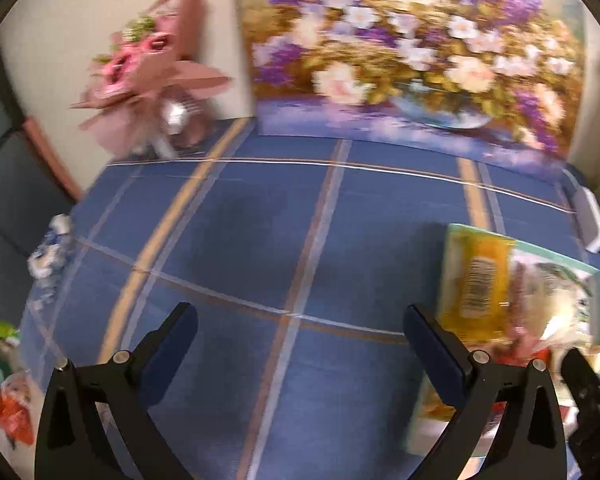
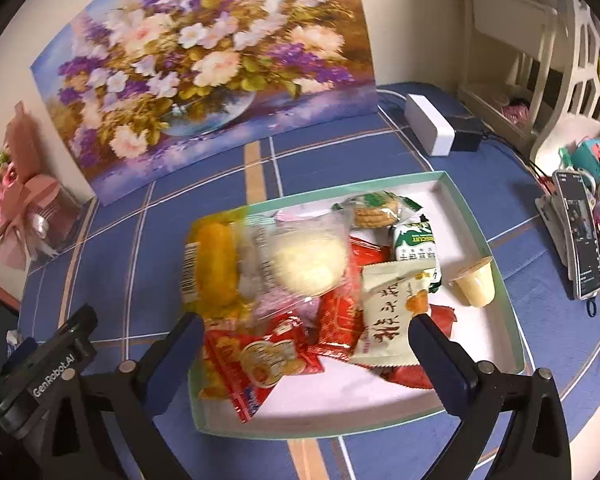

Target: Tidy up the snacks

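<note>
The right claw (image 2: 306,338) hangs with its jaws spread wide and nothing between the pads, poised just above the near rim of the shallow white cardboard tray with a pale green edge (image 2: 482,236); the left claw (image 1: 300,330) is likewise wide open and empty, over bare blue plaid cloth on the tabletop (image 1: 260,220) beside the tray's left side. Inside the tray the snacks lie heaped rather than sorted: a red foil biscuit packet (image 2: 260,360) nearest, a cream packet with dark lettering (image 2: 392,312) overlapping it, then a yellow cake in clear wrap (image 2: 214,264) and a round pale pastry in clear wrap (image 2: 304,260), both blurred, a small pudding cup (image 2: 474,284) alone at the right, and green-and-white biscuit packs (image 2: 414,240) toward the far wall. Collecting looks largely done, though tidying remains. A few loose wrappers (image 1: 8,408) at the tabletop's left edge seem still outside. Beyond stands a flower painting (image 2: 204,60).
</note>
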Available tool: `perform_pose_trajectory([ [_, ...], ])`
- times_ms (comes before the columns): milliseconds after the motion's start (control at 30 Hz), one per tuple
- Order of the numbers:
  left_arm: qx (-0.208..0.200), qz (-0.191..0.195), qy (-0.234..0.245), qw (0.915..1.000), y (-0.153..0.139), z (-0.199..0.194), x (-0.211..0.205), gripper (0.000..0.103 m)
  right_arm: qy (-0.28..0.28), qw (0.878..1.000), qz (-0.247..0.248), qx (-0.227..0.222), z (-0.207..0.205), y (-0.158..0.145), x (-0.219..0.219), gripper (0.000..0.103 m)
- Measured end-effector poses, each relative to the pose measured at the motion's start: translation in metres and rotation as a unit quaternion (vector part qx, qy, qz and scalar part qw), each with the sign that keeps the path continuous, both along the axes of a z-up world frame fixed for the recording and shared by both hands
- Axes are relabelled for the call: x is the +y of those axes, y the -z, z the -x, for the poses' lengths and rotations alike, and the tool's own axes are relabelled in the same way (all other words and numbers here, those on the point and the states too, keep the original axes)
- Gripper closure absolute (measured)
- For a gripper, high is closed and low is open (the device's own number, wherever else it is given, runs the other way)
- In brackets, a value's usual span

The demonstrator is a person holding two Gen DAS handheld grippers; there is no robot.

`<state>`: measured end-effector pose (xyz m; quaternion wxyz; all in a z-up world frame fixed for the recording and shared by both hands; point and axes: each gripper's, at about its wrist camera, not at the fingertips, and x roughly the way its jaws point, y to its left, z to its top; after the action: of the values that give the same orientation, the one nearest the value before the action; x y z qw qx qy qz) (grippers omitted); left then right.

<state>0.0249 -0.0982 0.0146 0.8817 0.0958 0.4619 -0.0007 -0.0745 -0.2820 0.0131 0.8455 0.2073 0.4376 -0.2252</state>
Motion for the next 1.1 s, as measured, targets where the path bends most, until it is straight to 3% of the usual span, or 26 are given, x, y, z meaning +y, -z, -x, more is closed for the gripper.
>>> perform_pose_trajectory([
  [200, 0.027, 0.006, -0.022, 0.9994, 0.002, 0.014, 0.041, 0.001, -0.013, 1.0, 0.01, 0.006, 0.011, -0.001, 0.024, 0.0],
  [467, 0.046, -0.021, -0.017, 0.9986, 0.008, 0.033, 0.07, 0.001, -0.027, 0.999, 0.016, 0.021, 0.026, 0.003, 0.05, 0.0],
  [767, 0.051, -0.01, 0.001, 0.9986, 0.01, 0.053, 0.082, 0.001, -0.035, 0.998, 0.032, 0.035, 0.035, 0.004, 0.064, 0.0],
  [1100, 0.062, 0.004, 0.006, 0.9981, 0.012, 0.048, 0.085, 0.001, -0.043, 0.997, 0.045, 0.038, 0.032, 0.001, 0.069, 0.0],
])
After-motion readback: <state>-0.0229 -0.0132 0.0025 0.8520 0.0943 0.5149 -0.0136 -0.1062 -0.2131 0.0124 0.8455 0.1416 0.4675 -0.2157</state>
